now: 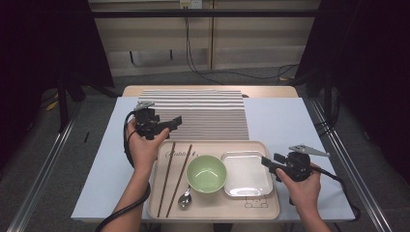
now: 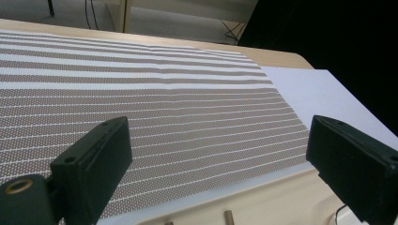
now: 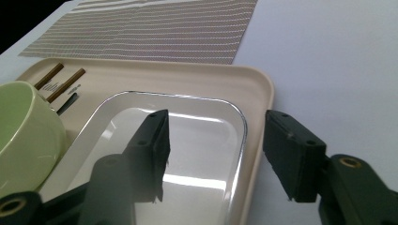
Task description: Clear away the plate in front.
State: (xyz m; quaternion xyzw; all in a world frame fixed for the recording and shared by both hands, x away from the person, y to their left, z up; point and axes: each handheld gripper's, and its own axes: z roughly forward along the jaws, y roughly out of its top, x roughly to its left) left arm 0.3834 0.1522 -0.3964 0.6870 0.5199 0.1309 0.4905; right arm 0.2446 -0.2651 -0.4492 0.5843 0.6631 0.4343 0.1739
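On the table a beige tray (image 1: 212, 209) is sitting close to the person's edge, carrying a pair of chopsticks (image 1: 174, 178), a spoon (image 1: 184, 198), a green bowl (image 1: 206, 173) and a shiny metal dish (image 1: 247, 174). Over the dish's right rim the right gripper (image 1: 267, 162) is hovering with its jaws standing apart — one above the dish's floor, the other out over the tray's right edge, the rim between them and nothing being gripped. Farther back, the left gripper (image 1: 175, 122) is hanging just past the tray's far left corner, above the near edge of the striped mat (image 1: 203, 113) — its jaws are spread wide too, holding nothing, with the mat's brown and white bands running between them.
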